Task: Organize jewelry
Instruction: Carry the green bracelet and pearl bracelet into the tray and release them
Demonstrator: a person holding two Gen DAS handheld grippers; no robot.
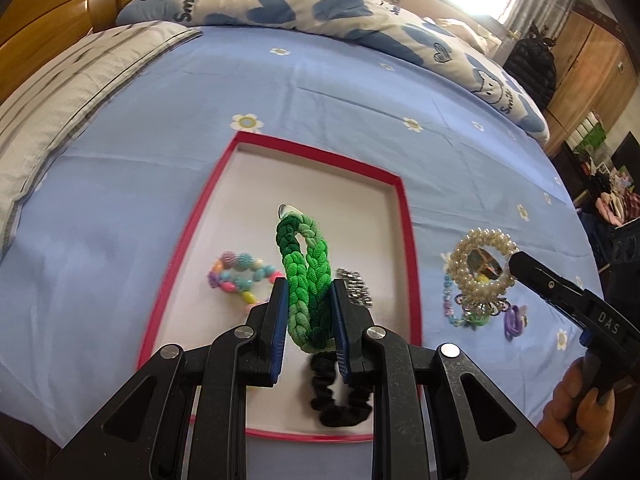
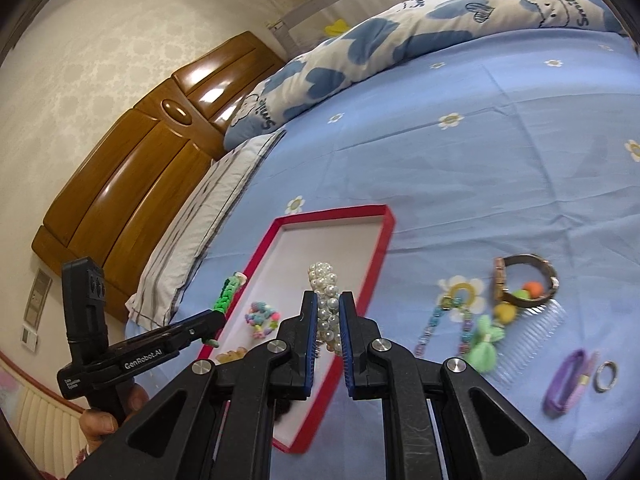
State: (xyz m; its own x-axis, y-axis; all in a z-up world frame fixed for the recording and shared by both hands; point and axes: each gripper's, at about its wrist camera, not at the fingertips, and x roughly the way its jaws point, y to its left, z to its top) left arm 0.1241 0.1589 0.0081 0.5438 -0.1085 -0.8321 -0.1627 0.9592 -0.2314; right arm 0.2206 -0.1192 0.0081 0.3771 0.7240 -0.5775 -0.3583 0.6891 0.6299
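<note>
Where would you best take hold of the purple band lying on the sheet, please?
Grip the purple band across its flat width at mid-length, coming straight down from above. It lies as a long, narrow flattened loop on the sheet, so the jaws can straddle both sides. Keep off its right end, where the ring lies close beside it.

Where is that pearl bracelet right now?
The pearl bracelet is pinched in the right gripper, held up at the right edge of the red tray, left of the trinkets lying on the blue sheet.
</note>
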